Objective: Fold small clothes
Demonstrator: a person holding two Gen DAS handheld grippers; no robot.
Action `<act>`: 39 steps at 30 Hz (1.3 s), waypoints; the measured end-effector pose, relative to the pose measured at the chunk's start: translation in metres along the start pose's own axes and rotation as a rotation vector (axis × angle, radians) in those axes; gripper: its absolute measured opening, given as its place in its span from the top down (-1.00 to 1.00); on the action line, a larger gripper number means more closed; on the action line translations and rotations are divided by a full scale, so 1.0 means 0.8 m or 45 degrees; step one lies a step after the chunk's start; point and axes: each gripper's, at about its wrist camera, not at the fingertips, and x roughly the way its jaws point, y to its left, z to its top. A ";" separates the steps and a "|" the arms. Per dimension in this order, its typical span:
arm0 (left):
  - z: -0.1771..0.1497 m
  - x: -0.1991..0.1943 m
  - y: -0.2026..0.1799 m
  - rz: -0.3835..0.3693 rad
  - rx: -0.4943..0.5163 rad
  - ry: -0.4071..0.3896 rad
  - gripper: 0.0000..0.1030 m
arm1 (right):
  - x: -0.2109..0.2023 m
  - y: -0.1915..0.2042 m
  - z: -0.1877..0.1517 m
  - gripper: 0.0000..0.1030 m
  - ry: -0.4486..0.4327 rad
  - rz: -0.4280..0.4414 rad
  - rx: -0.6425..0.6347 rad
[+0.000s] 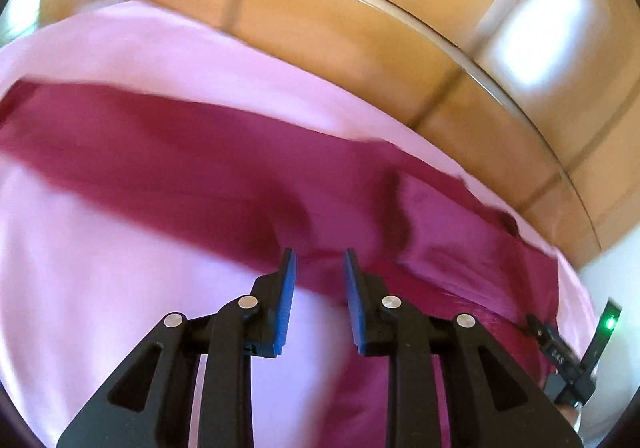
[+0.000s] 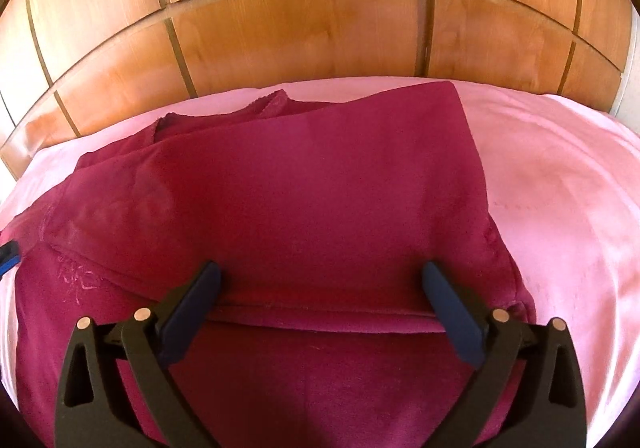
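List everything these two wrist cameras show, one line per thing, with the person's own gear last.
garment: one, dark magenta, lying on the sheet with a flap folded over itself; pale print near its left side in the right wrist view.
sheet: one, light pink, spread under the garment.
wooden panelling: one wall of orange-brown panels with darker seams, behind the sheet.
left gripper: one, black with blue pads, narrowly open, nothing between the pads, above the garment's edge.
right gripper: one, black with dark pads, spread wide, over the garment's folded hem, not clamping it.
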 end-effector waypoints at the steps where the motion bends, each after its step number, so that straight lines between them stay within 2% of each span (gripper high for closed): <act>1: 0.003 -0.007 0.019 -0.003 -0.043 -0.008 0.54 | 0.000 0.000 0.000 -0.95 -0.002 -0.003 -0.003; 6: 0.023 -0.050 0.139 0.065 -0.323 -0.086 0.54 | 0.000 0.004 0.000 -0.95 -0.009 -0.016 -0.012; 9: 0.036 -0.079 0.214 0.126 -0.523 -0.162 0.12 | 0.000 0.004 -0.001 -0.95 -0.013 -0.019 -0.014; 13: 0.058 -0.102 0.292 0.138 -0.732 -0.246 0.12 | -0.001 0.005 -0.001 -0.95 -0.017 -0.024 -0.017; 17: 0.082 -0.099 0.339 0.100 -0.841 -0.267 0.12 | -0.001 0.005 -0.001 -0.95 -0.018 -0.027 -0.022; 20: 0.098 -0.088 0.358 0.117 -0.877 -0.289 0.12 | -0.001 0.005 -0.001 -0.95 -0.019 -0.030 -0.024; 23: 0.112 -0.076 0.351 0.195 -0.822 -0.281 0.12 | -0.001 0.005 -0.001 -0.95 -0.021 -0.035 -0.027; 24: 0.115 -0.080 0.347 0.217 -0.787 -0.274 0.20 | -0.001 0.005 -0.001 -0.95 -0.021 -0.036 -0.028; 25: 0.122 -0.070 0.332 0.255 -0.744 -0.261 0.47 | -0.001 0.006 -0.001 -0.95 -0.021 -0.039 -0.030; 27: 0.129 -0.062 0.324 0.274 -0.698 -0.222 0.76 | -0.001 0.006 -0.001 -0.95 -0.022 -0.042 -0.032; 28: 0.128 -0.064 0.318 0.264 -0.681 -0.232 0.80 | -0.001 0.006 -0.002 -0.95 -0.023 -0.042 -0.032; 33: 0.129 -0.082 0.247 0.080 -0.544 -0.284 0.80 | -0.001 0.006 -0.001 -0.95 -0.023 -0.042 -0.033; 39: 0.108 -0.077 0.104 -0.149 -0.261 -0.238 0.80 | -0.001 0.006 -0.002 -0.95 -0.025 -0.039 -0.032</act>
